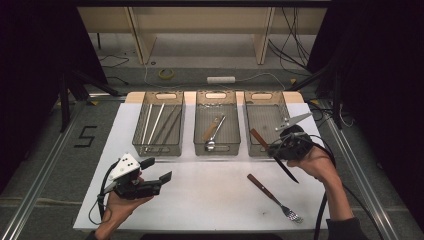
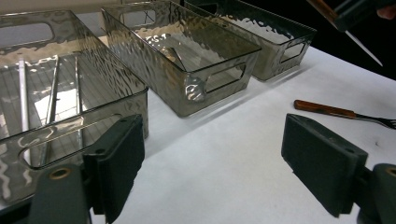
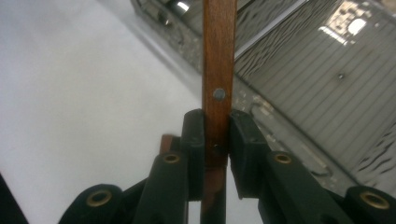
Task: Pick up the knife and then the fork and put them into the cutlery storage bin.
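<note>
high view: knife slants, wooden handle toward the bins.

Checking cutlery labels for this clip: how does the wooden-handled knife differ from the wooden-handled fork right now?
The wooden-handled knife is off the table, clamped by its handle in the right gripper; the wooden-handled fork lies flat on the white table, untouched. The knife ends in a thin pointed blade, the fork in metal tines. Both have brown wooden handles.

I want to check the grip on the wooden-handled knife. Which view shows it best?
The right gripper view: the pads clamp the knife handle. The high view shows its whole length; the left gripper view, its blade tip.
</note>
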The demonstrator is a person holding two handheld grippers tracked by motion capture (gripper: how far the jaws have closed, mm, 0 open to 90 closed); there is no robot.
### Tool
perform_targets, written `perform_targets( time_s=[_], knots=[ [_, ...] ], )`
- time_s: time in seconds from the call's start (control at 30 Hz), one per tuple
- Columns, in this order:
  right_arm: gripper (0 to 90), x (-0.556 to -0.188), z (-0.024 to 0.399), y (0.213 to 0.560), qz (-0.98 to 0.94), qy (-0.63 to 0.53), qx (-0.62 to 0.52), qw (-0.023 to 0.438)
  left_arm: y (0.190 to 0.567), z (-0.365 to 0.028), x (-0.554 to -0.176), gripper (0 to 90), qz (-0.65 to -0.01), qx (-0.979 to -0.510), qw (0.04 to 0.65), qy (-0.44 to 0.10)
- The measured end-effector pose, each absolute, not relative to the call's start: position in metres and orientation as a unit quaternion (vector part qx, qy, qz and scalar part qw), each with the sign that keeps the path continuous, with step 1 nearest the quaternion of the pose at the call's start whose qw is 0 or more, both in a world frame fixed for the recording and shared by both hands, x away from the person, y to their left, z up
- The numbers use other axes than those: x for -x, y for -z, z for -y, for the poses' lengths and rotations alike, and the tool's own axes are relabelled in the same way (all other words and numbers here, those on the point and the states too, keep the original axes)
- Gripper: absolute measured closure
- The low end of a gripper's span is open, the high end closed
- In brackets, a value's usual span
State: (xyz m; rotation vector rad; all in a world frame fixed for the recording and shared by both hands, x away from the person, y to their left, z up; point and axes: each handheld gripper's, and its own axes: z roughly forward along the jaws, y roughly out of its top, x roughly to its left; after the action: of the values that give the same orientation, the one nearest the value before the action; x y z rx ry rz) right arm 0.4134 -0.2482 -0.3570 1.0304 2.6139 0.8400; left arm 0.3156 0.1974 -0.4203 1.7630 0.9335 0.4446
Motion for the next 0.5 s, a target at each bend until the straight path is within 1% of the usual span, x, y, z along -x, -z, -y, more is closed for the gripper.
perform_targets(
  time_s=[0.5],
  knots=[
    [77.8,-0.452,0.248,0.338,-0.855,-0.329,-0.386,0.107,0.421,-0.204,-0.313,20.4,-0.399,-0.727,0.525,-0.191]
  ],
)
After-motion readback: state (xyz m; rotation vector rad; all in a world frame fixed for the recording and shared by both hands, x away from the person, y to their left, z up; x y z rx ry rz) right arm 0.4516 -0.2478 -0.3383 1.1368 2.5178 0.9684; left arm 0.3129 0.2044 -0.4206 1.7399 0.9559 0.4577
